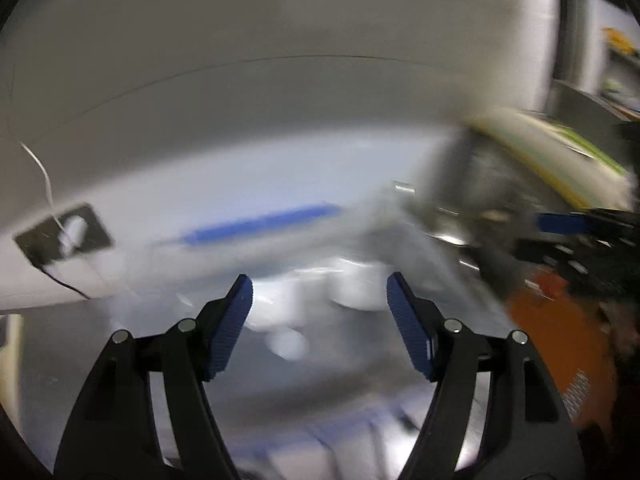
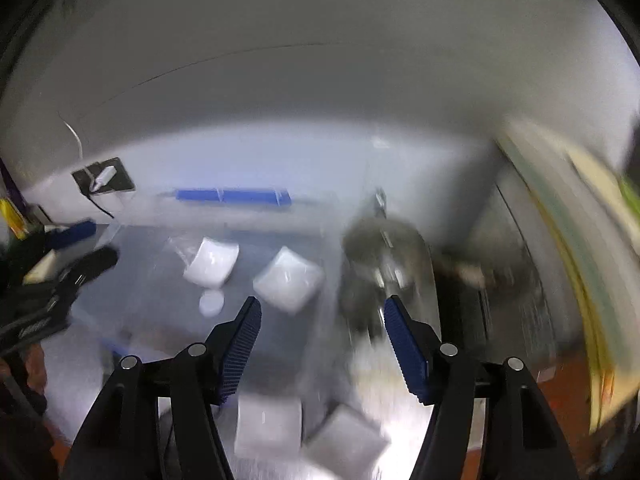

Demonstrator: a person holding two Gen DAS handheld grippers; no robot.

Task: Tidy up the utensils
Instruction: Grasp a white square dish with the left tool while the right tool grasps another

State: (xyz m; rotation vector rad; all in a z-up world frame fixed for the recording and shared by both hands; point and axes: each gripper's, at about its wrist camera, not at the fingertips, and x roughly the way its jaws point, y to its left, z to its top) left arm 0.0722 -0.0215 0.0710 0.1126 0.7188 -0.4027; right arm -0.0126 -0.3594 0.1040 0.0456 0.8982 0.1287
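Left hand-held gripper (image 1: 319, 300): two black angular plastic fingers; ribbed blue pads (image 1: 412, 330) on the inner faces; round silver pivot screws (image 1: 452, 325) at the linkage joints, two per side. Right hand-held gripper (image 2: 322, 322): identical build; black linkage arms; blue ridged pads (image 2: 240, 350); silver screw heads (image 2: 196, 349) on each knuckle; detail elsewhere lost to blur.

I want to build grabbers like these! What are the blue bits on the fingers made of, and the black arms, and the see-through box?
The blue pads look like ribbed rubber or soft plastic: matte, with fine ridges. The black arms look like hard matte plastic, with shiny metal pins at the joints. The see-through box seems clear plastic, since white packets show through it; blur leaves that unsure.
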